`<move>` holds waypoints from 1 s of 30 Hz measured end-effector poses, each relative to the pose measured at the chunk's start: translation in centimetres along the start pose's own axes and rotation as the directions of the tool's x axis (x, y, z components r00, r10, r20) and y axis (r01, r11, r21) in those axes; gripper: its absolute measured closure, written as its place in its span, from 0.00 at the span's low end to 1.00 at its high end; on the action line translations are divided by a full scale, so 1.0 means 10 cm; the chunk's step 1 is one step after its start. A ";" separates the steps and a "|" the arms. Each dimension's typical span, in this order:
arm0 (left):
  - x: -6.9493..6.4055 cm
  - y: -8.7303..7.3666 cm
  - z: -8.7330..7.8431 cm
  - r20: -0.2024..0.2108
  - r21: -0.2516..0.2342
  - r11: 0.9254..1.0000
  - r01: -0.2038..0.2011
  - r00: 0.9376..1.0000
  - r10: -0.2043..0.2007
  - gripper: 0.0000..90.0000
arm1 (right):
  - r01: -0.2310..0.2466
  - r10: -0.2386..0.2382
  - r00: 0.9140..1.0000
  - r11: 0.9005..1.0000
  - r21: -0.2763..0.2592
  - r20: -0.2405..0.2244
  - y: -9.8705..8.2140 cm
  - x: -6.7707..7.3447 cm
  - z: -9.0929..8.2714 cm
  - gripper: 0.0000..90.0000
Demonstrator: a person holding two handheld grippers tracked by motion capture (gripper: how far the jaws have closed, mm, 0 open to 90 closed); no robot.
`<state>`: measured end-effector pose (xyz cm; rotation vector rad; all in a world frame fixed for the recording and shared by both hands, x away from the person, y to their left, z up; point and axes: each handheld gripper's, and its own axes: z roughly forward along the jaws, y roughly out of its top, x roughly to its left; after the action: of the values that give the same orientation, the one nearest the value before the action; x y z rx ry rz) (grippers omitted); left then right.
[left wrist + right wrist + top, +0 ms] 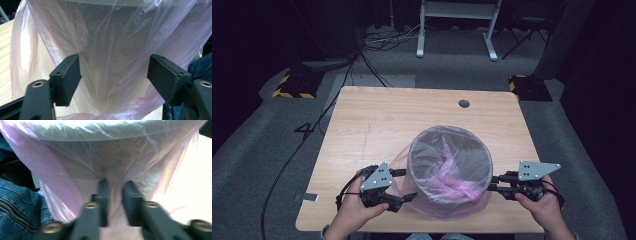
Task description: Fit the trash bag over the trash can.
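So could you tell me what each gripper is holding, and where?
Right gripper pinches the bag film on the bin's side; left gripper is open, holding nothing.

A bin (450, 170) stands on the bench (377, 120), toward its near edge and a little right of the middle. A bag (447, 175) lines the bin — it hangs inside and drapes over the rim down the outer wall. The left gripper (404, 197) sits at the bin's left, the right gripper (493, 183) at its right, both low against the draped bag. A hole (464, 103) lies behind the bin, near the far edge.
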<state>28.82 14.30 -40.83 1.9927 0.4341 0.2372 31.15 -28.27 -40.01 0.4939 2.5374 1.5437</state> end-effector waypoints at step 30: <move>0.09 0.04 -0.08 -0.069 -0.020 1.000 0.020 0.997 -0.021 0.99 | -0.006 0.007 0.998 1.000 -0.022 0.058 -0.05 -0.03 -0.24 0.24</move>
<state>29.44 15.15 -40.16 1.9644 0.4943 0.2970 30.62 -30.62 -39.32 0.5371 2.4752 1.5344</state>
